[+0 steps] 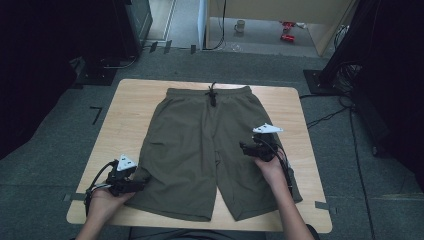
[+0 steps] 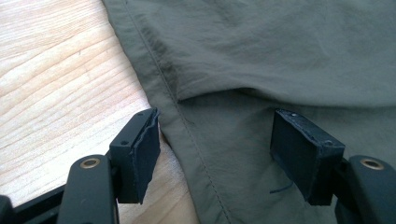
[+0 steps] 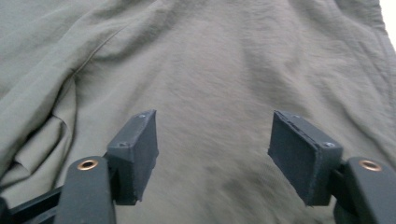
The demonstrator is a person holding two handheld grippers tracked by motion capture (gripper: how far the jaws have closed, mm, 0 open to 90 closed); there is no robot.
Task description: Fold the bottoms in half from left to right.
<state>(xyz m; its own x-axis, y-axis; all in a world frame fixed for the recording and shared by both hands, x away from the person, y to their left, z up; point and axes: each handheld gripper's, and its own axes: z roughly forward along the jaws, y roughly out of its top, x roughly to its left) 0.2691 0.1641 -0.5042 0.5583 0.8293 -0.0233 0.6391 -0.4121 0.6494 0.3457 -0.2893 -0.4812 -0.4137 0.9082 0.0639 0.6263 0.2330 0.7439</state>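
Left gripper [image 1: 141,185] gaping astride the olive shorts [image 1: 200,150] side hem, gripping nothing. Right gripper [image 1: 243,148] equally wide, empty, fabric spread beneath its jaws.

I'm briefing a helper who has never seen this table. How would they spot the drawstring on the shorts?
Find the pale wooden table; olive-green shorts lie flat on it, waistband at the far edge. At the middle of that waistband sits the drawstring, a short black knotted cord, the only dark mark on the plain green cloth.
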